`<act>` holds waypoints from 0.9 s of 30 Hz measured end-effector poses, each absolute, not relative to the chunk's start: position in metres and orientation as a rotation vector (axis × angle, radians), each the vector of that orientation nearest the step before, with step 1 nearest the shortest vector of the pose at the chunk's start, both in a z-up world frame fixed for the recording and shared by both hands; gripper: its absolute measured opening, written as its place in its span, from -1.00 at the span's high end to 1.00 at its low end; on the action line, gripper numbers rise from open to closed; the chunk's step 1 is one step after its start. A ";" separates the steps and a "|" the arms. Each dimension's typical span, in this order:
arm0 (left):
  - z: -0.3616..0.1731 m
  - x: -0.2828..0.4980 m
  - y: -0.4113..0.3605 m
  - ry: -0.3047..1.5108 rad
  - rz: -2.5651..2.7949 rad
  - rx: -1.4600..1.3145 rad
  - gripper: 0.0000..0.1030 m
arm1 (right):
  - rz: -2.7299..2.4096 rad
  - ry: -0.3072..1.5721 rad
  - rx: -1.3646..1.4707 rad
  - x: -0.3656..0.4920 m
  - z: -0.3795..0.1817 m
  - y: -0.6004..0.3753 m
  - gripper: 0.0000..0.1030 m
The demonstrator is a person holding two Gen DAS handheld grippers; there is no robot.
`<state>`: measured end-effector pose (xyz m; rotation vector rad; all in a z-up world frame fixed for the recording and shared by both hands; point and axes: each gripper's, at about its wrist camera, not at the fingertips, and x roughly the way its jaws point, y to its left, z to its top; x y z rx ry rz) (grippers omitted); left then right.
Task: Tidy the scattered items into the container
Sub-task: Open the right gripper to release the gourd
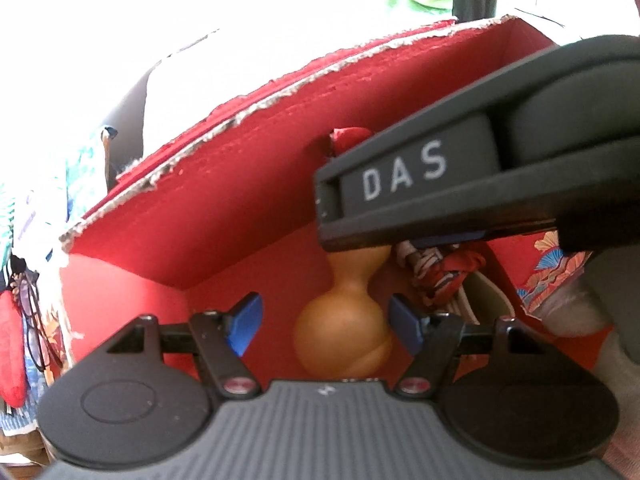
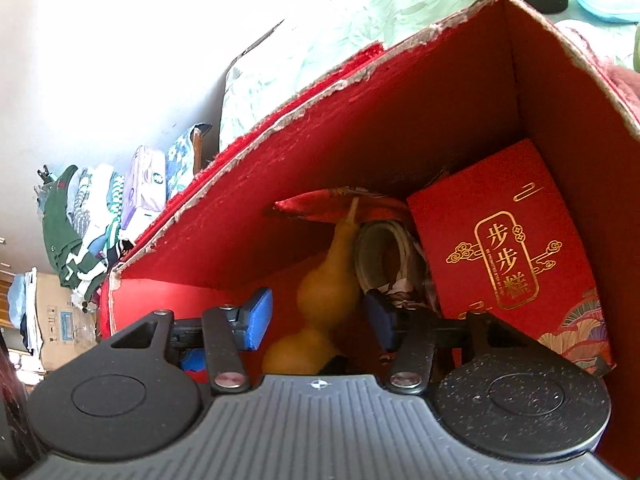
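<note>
White letters "DAS" stand on the dark block (image 1: pixel 416 168) of the right gripper's body crossing the left wrist view, and gold Chinese characters "步步糕" run down a framed gold label on the red gift box (image 2: pixel 508 256) leaning in the red cardboard container's (image 2: pixel 460 120) far right corner.

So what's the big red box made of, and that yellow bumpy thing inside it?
The big red box looks like cardboard: matte red, with torn, fuzzy pale edges. The yellow gourd looks like a dried gourd or wood, smooth with a soft sheen; I can't tell which.
</note>
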<state>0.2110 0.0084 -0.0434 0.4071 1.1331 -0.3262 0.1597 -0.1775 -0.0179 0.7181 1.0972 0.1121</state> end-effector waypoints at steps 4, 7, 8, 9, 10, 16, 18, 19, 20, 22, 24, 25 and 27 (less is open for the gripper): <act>-0.042 0.208 0.009 1.123 -0.328 0.415 -0.39 | 0.076 1.062 0.726 0.157 -0.014 -0.184 -0.05; -0.040 0.206 0.010 1.115 -0.332 0.426 -0.39 | 0.055 1.035 0.736 0.150 -0.011 -0.185 -0.05; -0.040 0.205 0.010 1.112 -0.331 0.428 -0.39 | 0.049 1.025 0.739 0.148 -0.009 -0.185 -0.05; -0.039 0.204 0.011 1.110 -0.329 0.429 -0.39 | 0.044 1.016 0.743 0.146 -0.008 -0.187 -0.05; -0.039 0.204 0.012 1.108 -0.326 0.429 -0.39 | 0.041 1.008 0.746 0.151 -0.011 -0.192 -0.05; -0.034 0.201 0.019 1.092 -0.287 0.402 -0.40 | 0.058 0.955 0.763 0.156 -0.014 -0.200 -0.07; -0.032 0.199 0.022 1.080 -0.280 0.392 -0.40 | 0.063 0.946 0.748 0.154 -0.013 -0.202 -0.06; -0.031 0.198 0.024 1.076 -0.275 0.386 -0.40 | 0.066 0.944 0.741 0.153 -0.012 -0.203 -0.05; -0.031 0.199 0.027 1.075 -0.272 0.381 -0.40 | 0.067 0.943 0.734 0.153 -0.012 -0.203 -0.05; -0.030 0.199 0.031 1.076 -0.269 0.372 -0.40 | 0.064 0.941 0.726 0.163 -0.016 -0.181 -0.04; -0.026 0.196 0.040 1.075 -0.268 0.368 -0.40 | 0.063 0.942 0.723 0.169 -0.017 -0.167 -0.02; -0.025 0.195 0.041 1.072 -0.267 0.367 -0.40 | 0.062 0.941 0.724 0.169 -0.017 -0.166 -0.01; -0.024 0.194 0.043 1.066 -0.263 0.363 -0.40 | 0.060 0.935 0.731 0.173 -0.019 -0.155 0.03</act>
